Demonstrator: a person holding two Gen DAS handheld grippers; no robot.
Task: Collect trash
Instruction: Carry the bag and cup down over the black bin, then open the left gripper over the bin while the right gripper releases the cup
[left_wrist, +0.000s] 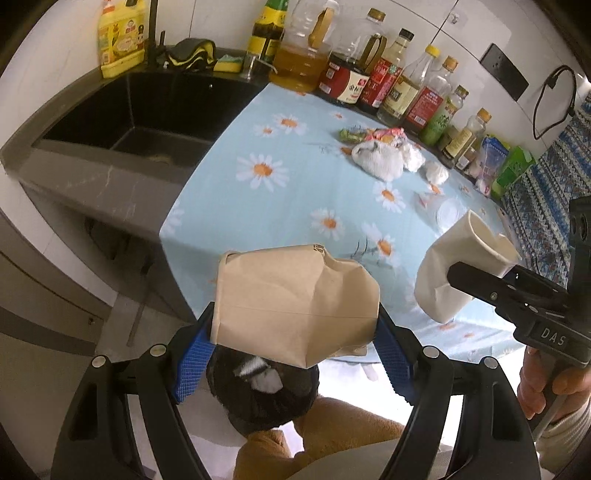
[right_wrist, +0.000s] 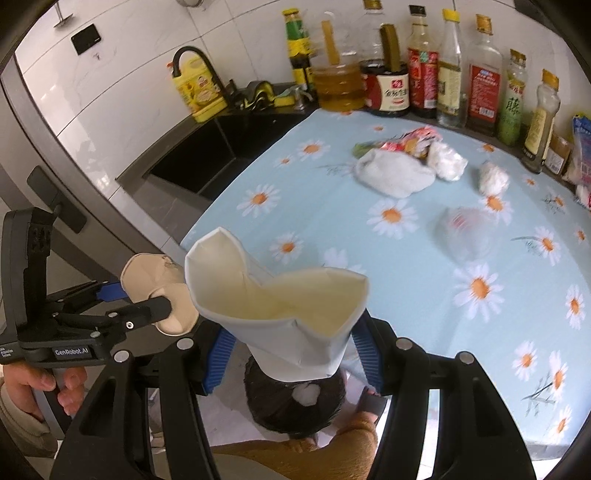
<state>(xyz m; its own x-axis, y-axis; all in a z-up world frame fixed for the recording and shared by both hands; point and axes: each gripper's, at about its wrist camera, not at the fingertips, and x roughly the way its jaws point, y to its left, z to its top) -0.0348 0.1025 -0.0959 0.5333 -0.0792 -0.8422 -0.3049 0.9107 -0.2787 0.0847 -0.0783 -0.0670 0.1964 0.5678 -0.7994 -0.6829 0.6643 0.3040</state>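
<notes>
My left gripper (left_wrist: 295, 332) is shut on a crushed brown paper cup (left_wrist: 291, 299), held over a black-lined trash bin (left_wrist: 266, 398) below the table's front edge. My right gripper (right_wrist: 291, 343) is shut on a crushed white paper cup (right_wrist: 280, 302), also above the bin (right_wrist: 295, 402). The white cup (left_wrist: 461, 266) and right gripper show at the right of the left wrist view; the brown cup (right_wrist: 155, 284) shows at the left of the right wrist view. More trash lies on the daisy tablecloth (right_wrist: 332, 206): a white cloth wad (right_wrist: 395, 173), crumpled tissues (right_wrist: 447, 162), colourful wrappers (right_wrist: 410, 142), a clear plastic lid (right_wrist: 467, 229).
A black sink (left_wrist: 140, 122) with a faucet is left of the table. Several oil and sauce bottles (right_wrist: 424, 74) line the back wall. A yellow detergent bottle (left_wrist: 118, 37) and a sponge sit behind the sink. Snack packets (left_wrist: 506, 166) lie at the far right.
</notes>
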